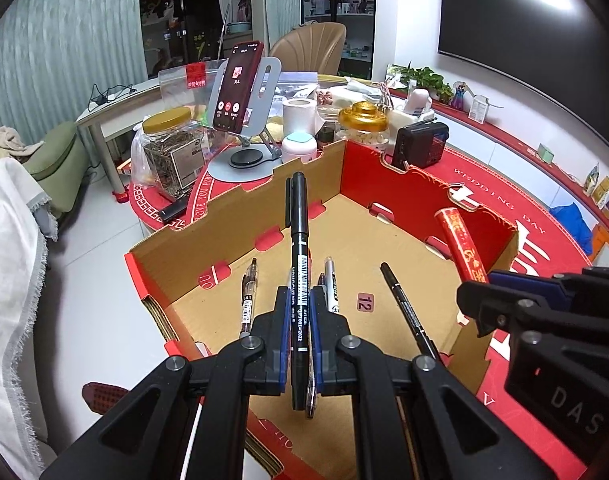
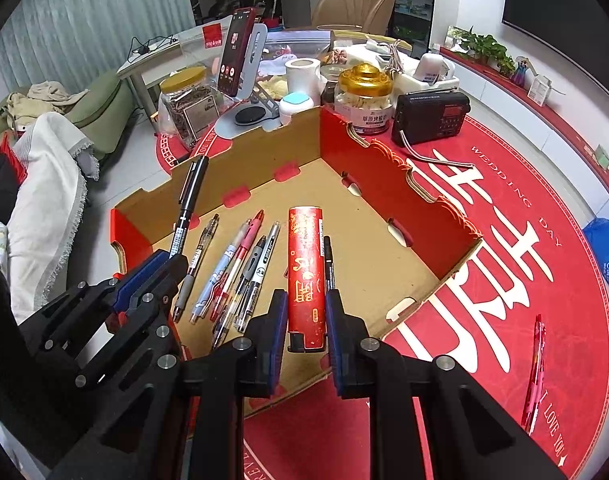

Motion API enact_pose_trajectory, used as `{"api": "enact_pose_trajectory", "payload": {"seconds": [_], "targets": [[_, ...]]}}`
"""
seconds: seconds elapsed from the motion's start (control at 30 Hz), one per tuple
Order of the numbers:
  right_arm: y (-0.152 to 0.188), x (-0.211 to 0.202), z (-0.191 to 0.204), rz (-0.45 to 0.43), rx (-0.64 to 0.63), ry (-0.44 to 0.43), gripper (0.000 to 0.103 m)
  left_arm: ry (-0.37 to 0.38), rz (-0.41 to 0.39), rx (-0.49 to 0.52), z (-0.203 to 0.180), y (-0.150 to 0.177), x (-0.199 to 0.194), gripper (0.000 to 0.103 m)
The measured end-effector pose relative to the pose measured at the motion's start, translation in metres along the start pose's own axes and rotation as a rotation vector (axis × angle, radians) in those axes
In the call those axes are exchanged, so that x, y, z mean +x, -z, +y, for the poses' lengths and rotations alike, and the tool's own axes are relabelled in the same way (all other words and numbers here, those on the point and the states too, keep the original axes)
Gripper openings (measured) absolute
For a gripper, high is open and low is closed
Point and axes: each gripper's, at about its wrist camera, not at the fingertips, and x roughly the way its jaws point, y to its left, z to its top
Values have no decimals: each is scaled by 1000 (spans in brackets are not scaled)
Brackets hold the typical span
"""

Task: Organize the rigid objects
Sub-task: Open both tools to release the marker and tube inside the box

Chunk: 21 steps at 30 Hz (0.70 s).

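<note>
1. Right now I am carrying 2 things over the cardboard tray (image 2: 436,258) at once; I judge this to be the step of putting them in, with neither one let go yet.
2. My left gripper (image 1: 297,304) is clamped tight on a black marker (image 1: 297,240), which points forward and up, its cap above the tray's far wall.
3. My right gripper (image 2: 305,312) is closed around a red lighter (image 2: 305,272), held by its lower end, with the rest of it sticking out over the tray floor.
4. The tray sits on the red tablecloth (image 2: 504,280), and it already holds a loose row of pens (image 2: 232,272) lying side by side toward its left half, plus a thin black pen (image 2: 328,258) just beside the lighter.
5. The right half of the tray floor is bare cardboard, so there is room.
6. Next, I think each hand needs to go lower, close to the floor of the tray, before the jaws part; the marker would sit best in line with the other pens, and the lighter on the bare patch so it does not roll onto them.
7. The 2 grippers are near each other, so I should lower them without knocking together.
8. 1 pink pen (image 2: 535,368) lies outside on the cloth, apparently left to collect.
</note>
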Motion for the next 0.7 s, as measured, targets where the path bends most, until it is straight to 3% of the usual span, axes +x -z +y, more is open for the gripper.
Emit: {"api": "enact_pose_trajectory", "payload": {"seconds": [0.7], "targets": [[-10,32,-2,30,-3,20,20,-14,31,-9,4,-1,26,9]]}}
